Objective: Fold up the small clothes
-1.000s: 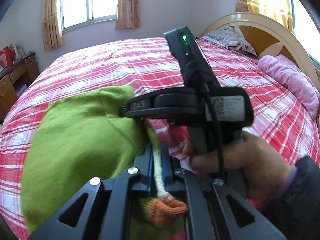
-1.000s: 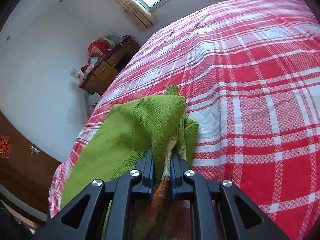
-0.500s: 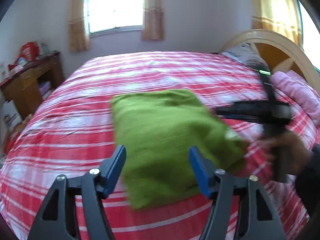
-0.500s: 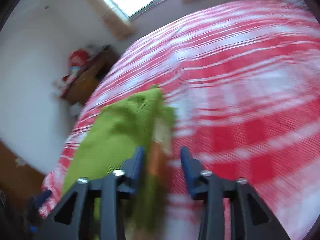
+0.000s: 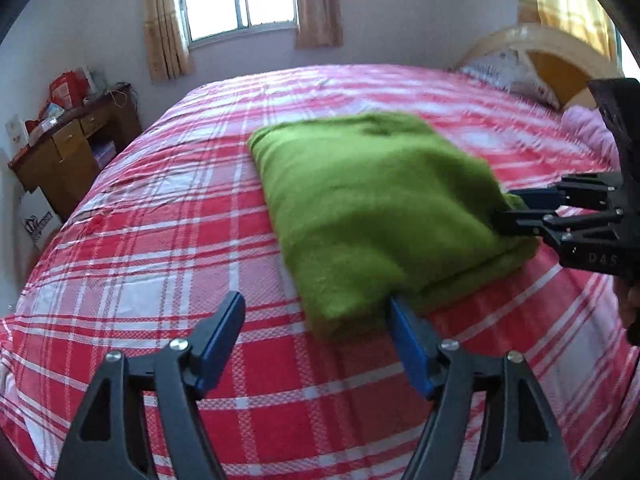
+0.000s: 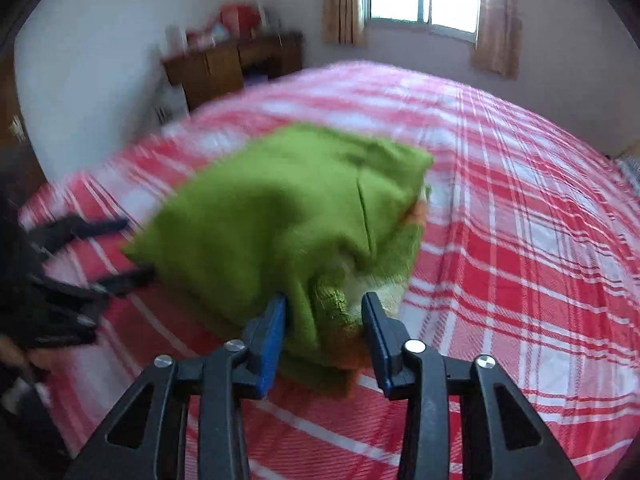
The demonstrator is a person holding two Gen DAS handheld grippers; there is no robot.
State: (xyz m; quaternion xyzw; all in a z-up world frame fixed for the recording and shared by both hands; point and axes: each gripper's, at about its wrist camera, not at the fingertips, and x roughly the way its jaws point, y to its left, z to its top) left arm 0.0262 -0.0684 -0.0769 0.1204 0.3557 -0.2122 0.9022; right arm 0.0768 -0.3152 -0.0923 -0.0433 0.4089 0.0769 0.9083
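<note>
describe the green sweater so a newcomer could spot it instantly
On the bed with the red plaid cover, look mid-mattress. The sweater lies there as a folded green knit bundle, the only green item, with orange trim at one edge.

Opposed downward wrist views, green sweater shared

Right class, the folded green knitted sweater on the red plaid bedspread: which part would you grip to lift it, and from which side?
Grip the folded green knitted sweater at its thick layered end, where orange trim peeks out, coming from the near side as the right gripper does. All the layers stack there, so one pinch catches them together; elsewhere, a pinch would catch only the top layer. Its fingers are closing around that end now.
</note>
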